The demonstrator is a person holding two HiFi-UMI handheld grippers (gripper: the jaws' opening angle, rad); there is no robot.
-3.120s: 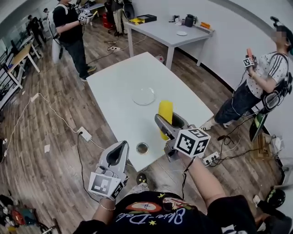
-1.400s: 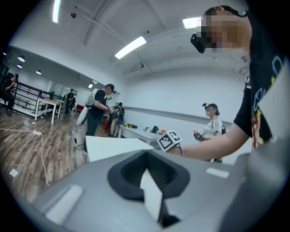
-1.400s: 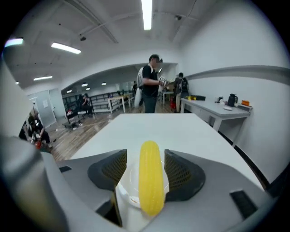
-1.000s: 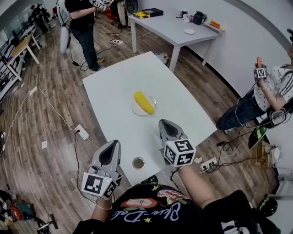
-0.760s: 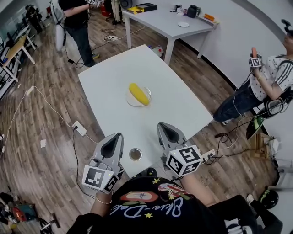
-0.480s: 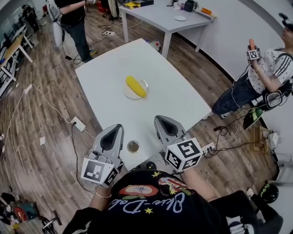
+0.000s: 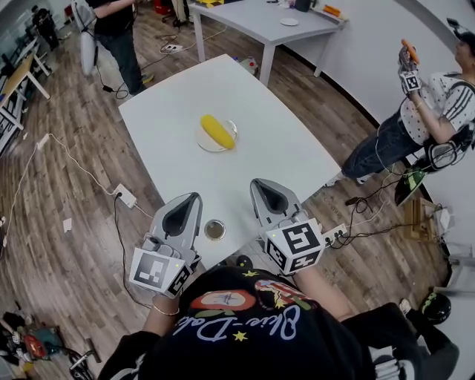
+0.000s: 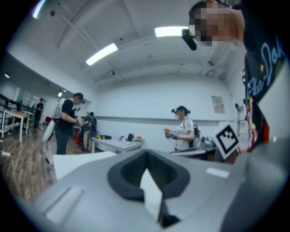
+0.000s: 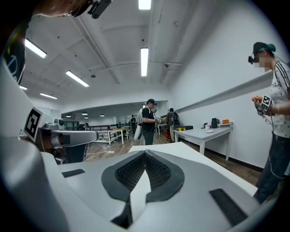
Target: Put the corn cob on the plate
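The yellow corn cob (image 7: 217, 131) lies on the clear glass plate (image 7: 205, 143) in the middle of the white table (image 7: 252, 119). Both grippers hover over the table's near edge, well short of the plate. My left gripper (image 7: 188, 200) is shut with nothing in its jaws. My right gripper (image 7: 261, 186) is also shut and empty. In the left gripper view its jaws (image 8: 146, 159) meet, pointing level across the room. In the right gripper view the jaws (image 9: 145, 154) are closed too, and the table top (image 9: 163, 148) shows just beyond them.
A small round metal tin (image 7: 214, 229) sits at the table's near edge between the grippers. A person (image 7: 427, 119) stands at the right with an orange thing in hand, another person (image 7: 111, 30) at the back left. A second table (image 7: 260, 16) stands behind. A power strip (image 7: 125, 197) lies on the floor at left.
The right gripper, which held the corn cob over the table, has let it go on the plate and drawn back to the near edge. Both grippers have pulled back toward me.
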